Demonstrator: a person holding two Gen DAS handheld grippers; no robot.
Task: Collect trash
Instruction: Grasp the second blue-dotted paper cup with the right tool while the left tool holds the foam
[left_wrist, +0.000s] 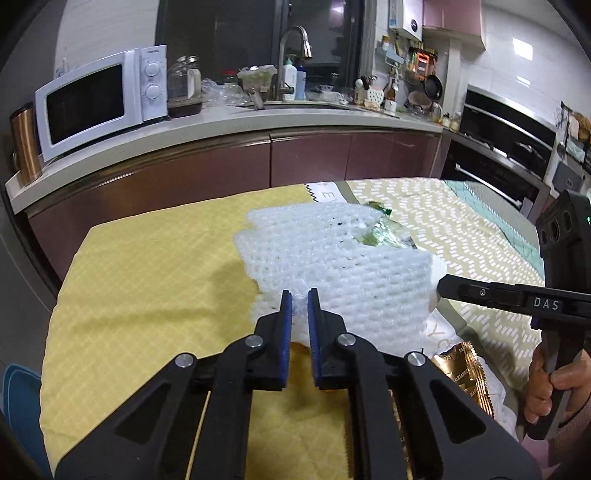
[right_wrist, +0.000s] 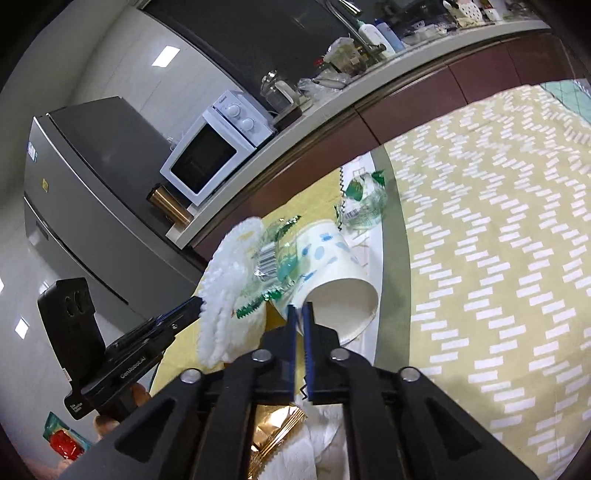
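1. My left gripper (left_wrist: 299, 306) is black, its fingers (left_wrist: 286, 325) faced with ridged blue pads.
2. The foam net (left_wrist: 332, 258) is white, an open lattice of small holes.
3. The paper cup (right_wrist: 332, 266) is white with blue spots.
4. The crumpled wrapper (right_wrist: 364, 201) is clear and green, carrying a black-and-white barcode.
5. The yellow cloth (left_wrist: 147, 277) shows a pale diamond grid; the cloth beside it (right_wrist: 498, 258) runs white dashes in zigzag over beige.
6. The snack packet (left_wrist: 465, 373) gleams gold.
7. The microwave (left_wrist: 99, 99) is white with a dark door.
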